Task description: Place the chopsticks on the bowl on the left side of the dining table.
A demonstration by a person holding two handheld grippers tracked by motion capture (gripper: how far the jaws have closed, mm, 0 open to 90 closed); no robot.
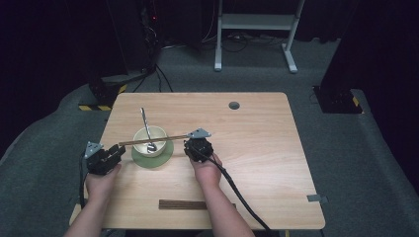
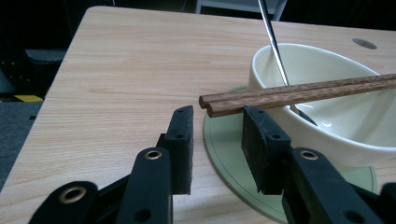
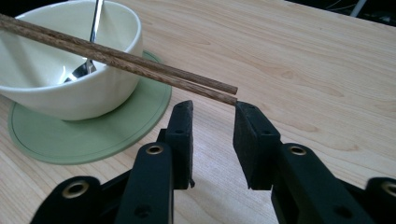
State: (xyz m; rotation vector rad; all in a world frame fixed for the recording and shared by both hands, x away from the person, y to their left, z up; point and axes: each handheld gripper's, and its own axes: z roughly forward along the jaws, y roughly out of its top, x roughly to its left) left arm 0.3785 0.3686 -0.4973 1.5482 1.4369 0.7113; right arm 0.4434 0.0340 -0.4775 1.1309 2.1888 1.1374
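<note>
Two chopsticks (image 1: pixel 154 140) side by side across bowl (image 1: pixel 148 138) rim, long axis left-right over table (image 1: pixel 257 148). Left hand-held gripper (image 2: pixel 217 122) and right hand-held gripper (image 3: pixel 212 116): jaws parted, at stick ends, gripping nothing. One spoon (image 1: pixel 146 129), one green coaster (image 1: pixel 163 157).

high view: you look down from above your side at the tabletop (image 1: pixel 257 148) | both gripper views: low, close, from opposite sides, sharing the bowl (image 2: pixel 327 93)
</note>
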